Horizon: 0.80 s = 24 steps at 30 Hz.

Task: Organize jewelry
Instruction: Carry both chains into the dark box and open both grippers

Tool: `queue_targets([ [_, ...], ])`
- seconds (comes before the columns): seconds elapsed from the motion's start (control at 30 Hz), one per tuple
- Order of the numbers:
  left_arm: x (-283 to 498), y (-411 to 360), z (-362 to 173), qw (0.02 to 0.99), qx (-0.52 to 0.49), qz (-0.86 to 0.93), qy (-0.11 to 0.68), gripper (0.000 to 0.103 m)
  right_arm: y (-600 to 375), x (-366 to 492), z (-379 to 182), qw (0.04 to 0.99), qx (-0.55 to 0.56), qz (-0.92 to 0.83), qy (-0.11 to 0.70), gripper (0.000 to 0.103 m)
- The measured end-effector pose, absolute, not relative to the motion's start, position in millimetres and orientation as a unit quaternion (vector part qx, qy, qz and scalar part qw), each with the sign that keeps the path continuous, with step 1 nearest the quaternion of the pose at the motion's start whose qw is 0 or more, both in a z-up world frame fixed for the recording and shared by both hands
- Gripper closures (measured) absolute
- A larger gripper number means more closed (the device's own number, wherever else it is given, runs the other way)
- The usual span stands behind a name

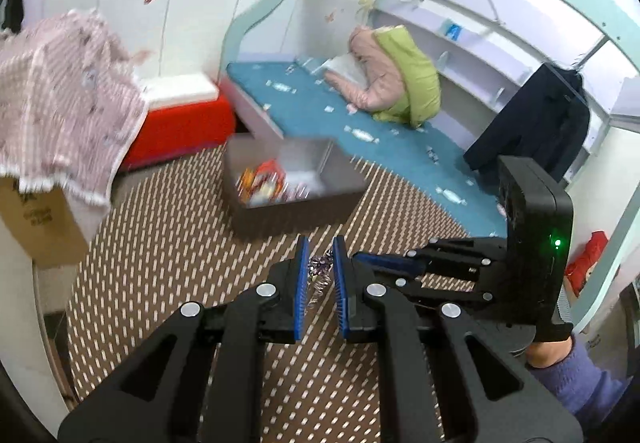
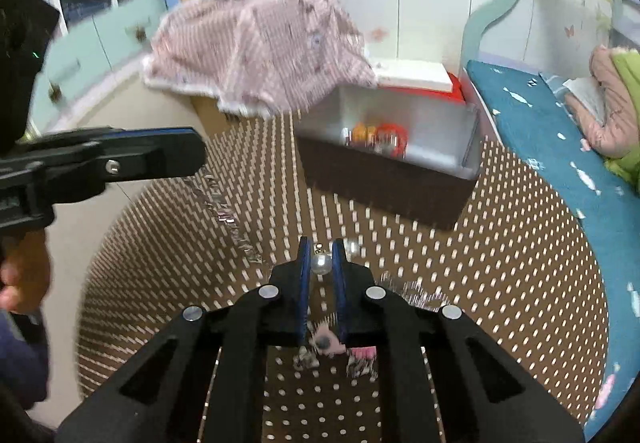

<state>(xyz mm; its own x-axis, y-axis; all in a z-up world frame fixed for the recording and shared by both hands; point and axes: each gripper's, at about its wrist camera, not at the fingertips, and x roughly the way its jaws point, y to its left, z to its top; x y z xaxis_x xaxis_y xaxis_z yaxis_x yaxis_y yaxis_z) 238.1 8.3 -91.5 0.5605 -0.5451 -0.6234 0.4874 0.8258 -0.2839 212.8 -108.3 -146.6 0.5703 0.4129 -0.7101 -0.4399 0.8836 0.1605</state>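
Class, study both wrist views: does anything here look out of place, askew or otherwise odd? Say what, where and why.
A pink striped cloth is draped crookedly over a cardboard box instead of folded. A pink and green jacket is slumped in a heap on the blue mat. A silvery chain dangles loose from the left gripper.
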Motion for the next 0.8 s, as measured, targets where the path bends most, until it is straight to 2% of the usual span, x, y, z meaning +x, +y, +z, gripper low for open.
queue_targets([
  [0.23, 269, -18, -37, 0.898, -0.006, -0.294, 0.328, 0.091, -129, 232, -91, 0.9, 0.012, 0.249, 0.358, 0.093],
  [0.43, 314, -32, -18, 0.898, -0.01, -0.288, 0.332, 0.091, -134, 262, -80, 0.898, 0.029, 0.25, 0.361, 0.093],
  [0.6, 352, -40, -42, 0.885, -0.014, -0.276, 0.373, 0.091, -135, 288, -91, 0.889, 0.041, 0.25, 0.381, 0.093],
  [0.8, 381, -47, -102, 0.866, 0.003, -0.253, 0.432, 0.09, -121, 316, -122, 0.873, 0.031, 0.239, 0.424, 0.093],
])
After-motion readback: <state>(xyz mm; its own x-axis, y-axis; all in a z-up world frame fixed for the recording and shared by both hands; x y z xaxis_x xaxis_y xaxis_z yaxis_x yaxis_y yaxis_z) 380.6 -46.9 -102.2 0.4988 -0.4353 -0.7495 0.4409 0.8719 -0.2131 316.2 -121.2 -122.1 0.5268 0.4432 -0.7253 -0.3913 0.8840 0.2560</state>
